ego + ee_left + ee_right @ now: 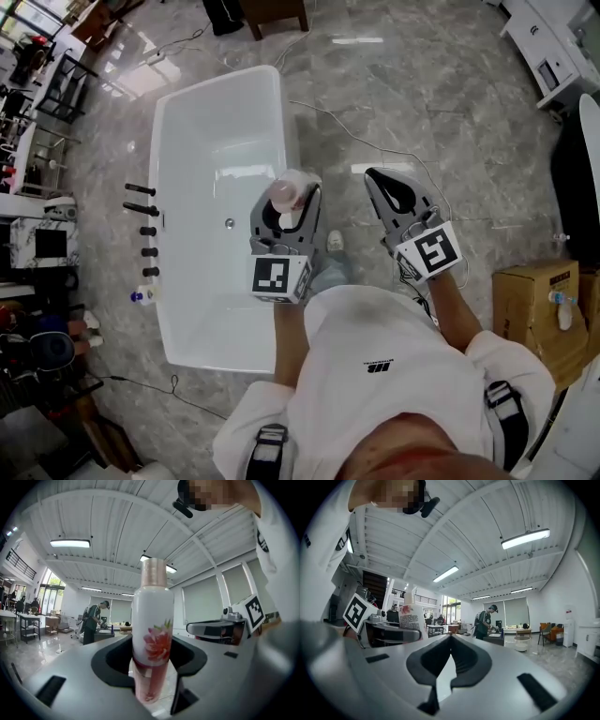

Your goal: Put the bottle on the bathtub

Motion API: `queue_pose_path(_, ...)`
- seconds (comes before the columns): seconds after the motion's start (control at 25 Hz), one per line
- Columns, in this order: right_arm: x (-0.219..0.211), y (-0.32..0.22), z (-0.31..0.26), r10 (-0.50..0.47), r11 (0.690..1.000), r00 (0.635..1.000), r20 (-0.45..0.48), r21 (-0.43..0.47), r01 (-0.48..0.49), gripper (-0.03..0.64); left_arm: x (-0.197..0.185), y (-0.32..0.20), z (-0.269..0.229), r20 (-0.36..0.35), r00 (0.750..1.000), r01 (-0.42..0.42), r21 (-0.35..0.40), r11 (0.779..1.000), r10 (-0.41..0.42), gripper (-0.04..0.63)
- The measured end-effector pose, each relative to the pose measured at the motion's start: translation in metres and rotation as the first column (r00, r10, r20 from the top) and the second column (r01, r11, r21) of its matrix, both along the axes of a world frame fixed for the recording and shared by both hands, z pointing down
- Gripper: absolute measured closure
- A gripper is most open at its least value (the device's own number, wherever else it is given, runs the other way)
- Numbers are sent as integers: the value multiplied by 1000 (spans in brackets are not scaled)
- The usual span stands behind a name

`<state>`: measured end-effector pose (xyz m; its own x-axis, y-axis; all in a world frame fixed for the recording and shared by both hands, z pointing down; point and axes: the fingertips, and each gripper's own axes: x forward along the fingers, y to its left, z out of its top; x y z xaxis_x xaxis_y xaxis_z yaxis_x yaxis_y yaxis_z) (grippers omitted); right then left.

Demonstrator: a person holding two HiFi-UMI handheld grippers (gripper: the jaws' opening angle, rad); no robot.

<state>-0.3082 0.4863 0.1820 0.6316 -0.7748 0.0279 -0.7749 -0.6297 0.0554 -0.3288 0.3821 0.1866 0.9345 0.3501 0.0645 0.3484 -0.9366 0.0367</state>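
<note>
Right, L claw [291, 202] is clenched on the bottle [152, 620]: white body w/ a red flower print, pinkish lower part, rose-gold cap. It stands upright betw. the two grey jaws, which press on its lower half from either side. In the head view the cap faces up and lies over the bathtub [169, 141] at its right-hand rim; the bottle is carried in the claw, not set down on it. At the rear of L claw is its marker cube [278, 277], close to the person's white shirt [375, 375]. R claw [373, 175] is alongside to the right, apart from L claw and pointing the same way, over the floor [422, 84]. Its jaws are clenched tip to tip w/ nothing betw. them, and its own cube [429, 251] sits at an angle. The bathtub is white and oblong, w/ a small round fitting [230, 223] inside. Along its left side is a row of black tap fittings [143, 230], and a small blue-topped container [141, 296] sits near the lower end of that row. The floor is glossy grey marble, w/ a thin cable [375, 131] trailing across it past the bathtub. Over at right is a cardboard box [525, 300] w/ a small plastic flask [562, 307] on top. In the left gripper view's background another person [91, 623] stands in a big hall under strip lights [70, 543].
</note>
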Motion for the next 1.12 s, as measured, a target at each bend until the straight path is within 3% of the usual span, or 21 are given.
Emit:
queue_pose_path(0.36, 114, -58, 14, 56, 998, 998, 19, -17, -55, 624, 115, -62, 12, 12, 999, -38, 2, 999, 38, 374)
queue_pose_path(1.12, 276, -89, 28, 27, 1000, 999, 23, -16, -27, 624, 279, -91, 36, 37, 999, -23, 5, 1000, 22, 374)
